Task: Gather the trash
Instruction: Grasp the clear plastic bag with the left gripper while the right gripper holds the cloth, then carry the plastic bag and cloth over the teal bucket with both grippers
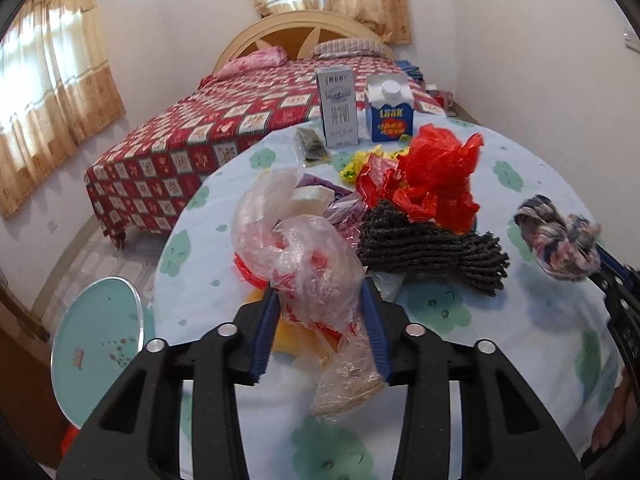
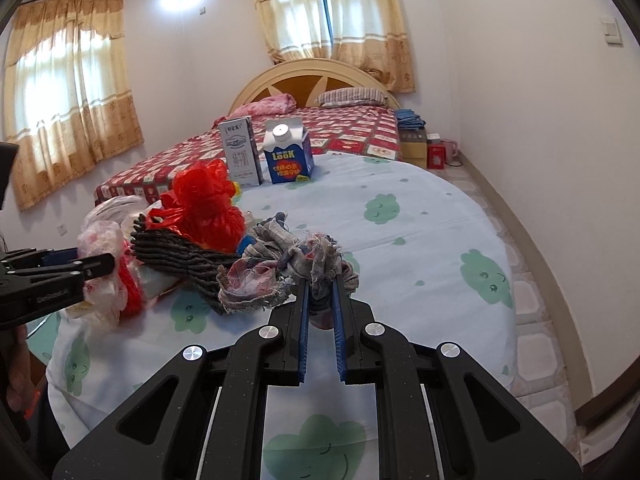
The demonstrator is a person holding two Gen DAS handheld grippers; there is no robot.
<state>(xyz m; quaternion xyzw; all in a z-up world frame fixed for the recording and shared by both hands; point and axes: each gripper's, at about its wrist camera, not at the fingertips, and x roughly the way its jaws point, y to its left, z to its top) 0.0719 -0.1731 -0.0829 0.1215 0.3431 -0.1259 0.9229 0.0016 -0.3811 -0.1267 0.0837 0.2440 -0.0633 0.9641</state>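
On the round table [image 1: 540,320] lies a pile of trash. My left gripper [image 1: 322,300] is shut on a clear plastic bag [image 1: 304,256] with red print, at the pile's near side. My right gripper [image 2: 320,284] is shut on a frayed multicoloured rag [image 2: 280,272], held just above the cloth; the rag also shows at the right in the left wrist view [image 1: 560,236]. A crumpled red plastic bag [image 1: 436,176] and a dark grey knitted cloth [image 1: 432,248] lie between them. The left gripper shows in the right wrist view [image 2: 100,264] at the left.
A grey carton [image 1: 337,108] and a blue-white milk carton [image 1: 390,108] stand at the table's far edge. Yellow wrapper [image 1: 356,164] and a small dark packet [image 1: 312,144] lie nearby. A teal stool [image 1: 96,340] stands left of the table. A bed [image 1: 224,120] lies behind.
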